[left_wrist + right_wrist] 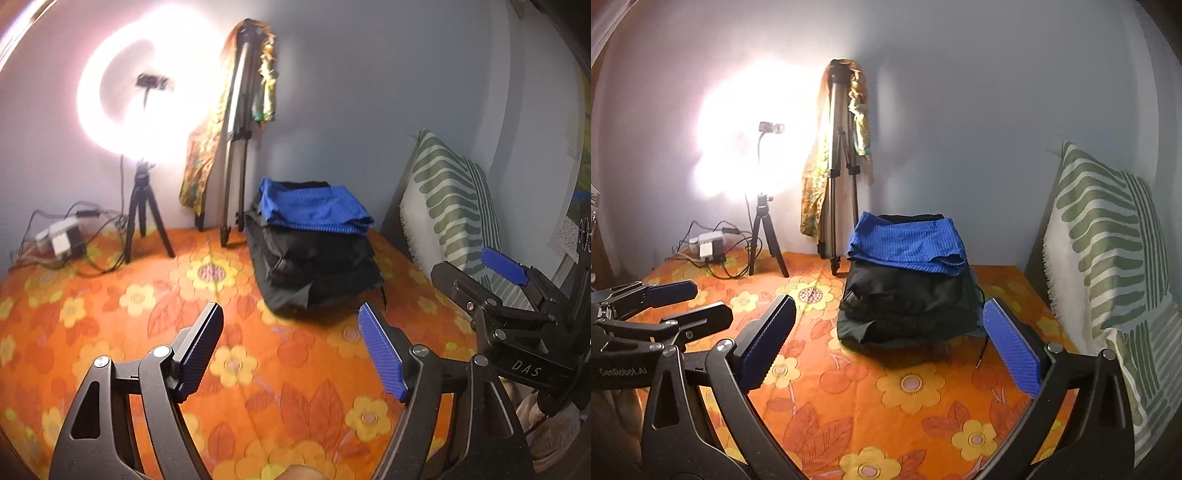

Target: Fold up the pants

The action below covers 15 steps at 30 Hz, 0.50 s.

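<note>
Grippers first, nearest to us: left gripper [291,347] stands wide with nothing between its blue pads, and right gripper [890,339] stands wider yet, likewise empty; both hang over bare bedspread [122,325], apart from the clothes. We note free orange floral cloth between the fingertips and the stack, and more to the stack's left; on the right, room is narrow, since a green-striped pillow [1108,251] leans close by the stack. Folded pants [908,310], dark, lie in a stack in the middle distance near the far wall, with a blue folded garment [908,245] lying on top. Behind them a tall tripod [236,147] draped with patterned cloth leans at the wall, and left of it a ring light [147,92] on a small stand, with a power strip [61,238] and cables at the far left edge. From the left wrist we see the ring as a clear circle; from the right wrist it is only a glare. Each view catches the other gripper at its side edge. How many garments make up the dark stack we cannot tell. A fingertip at the bottom of the left view is cut off.
</note>
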Each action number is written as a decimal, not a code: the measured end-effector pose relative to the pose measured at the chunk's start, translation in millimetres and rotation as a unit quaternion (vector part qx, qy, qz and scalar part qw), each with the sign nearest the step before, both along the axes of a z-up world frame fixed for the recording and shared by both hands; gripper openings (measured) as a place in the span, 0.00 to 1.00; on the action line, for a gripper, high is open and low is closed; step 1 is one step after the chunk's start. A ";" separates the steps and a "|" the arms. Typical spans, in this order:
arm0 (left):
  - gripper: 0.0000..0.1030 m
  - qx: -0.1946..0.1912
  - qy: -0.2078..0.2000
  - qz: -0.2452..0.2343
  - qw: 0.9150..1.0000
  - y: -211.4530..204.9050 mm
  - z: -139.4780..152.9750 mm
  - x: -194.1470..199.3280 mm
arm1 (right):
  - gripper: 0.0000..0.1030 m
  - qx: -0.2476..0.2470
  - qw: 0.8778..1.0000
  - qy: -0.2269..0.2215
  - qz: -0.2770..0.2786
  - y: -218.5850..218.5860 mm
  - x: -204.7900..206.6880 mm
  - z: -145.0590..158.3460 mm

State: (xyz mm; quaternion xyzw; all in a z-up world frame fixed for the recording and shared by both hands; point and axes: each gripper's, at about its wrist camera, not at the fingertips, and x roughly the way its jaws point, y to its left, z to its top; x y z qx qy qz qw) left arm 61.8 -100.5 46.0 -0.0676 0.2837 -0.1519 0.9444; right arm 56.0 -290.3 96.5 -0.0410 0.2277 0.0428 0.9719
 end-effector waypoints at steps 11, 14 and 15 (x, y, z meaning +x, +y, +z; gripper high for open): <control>0.74 0.025 0.005 0.003 1.000 12.2 -12.7 -20.3 | 1.00 0.010 1.000 0.021 -0.001 17.8 -14.6 -24.8; 0.74 0.030 0.008 0.009 0.999 14.3 -16.5 -20.0 | 1.00 0.026 0.999 0.030 -0.004 12.7 -11.6 -30.2; 0.74 0.032 0.009 0.010 0.999 14.2 -17.8 -20.0 | 1.00 0.030 0.999 0.032 -0.004 11.5 -10.0 -31.3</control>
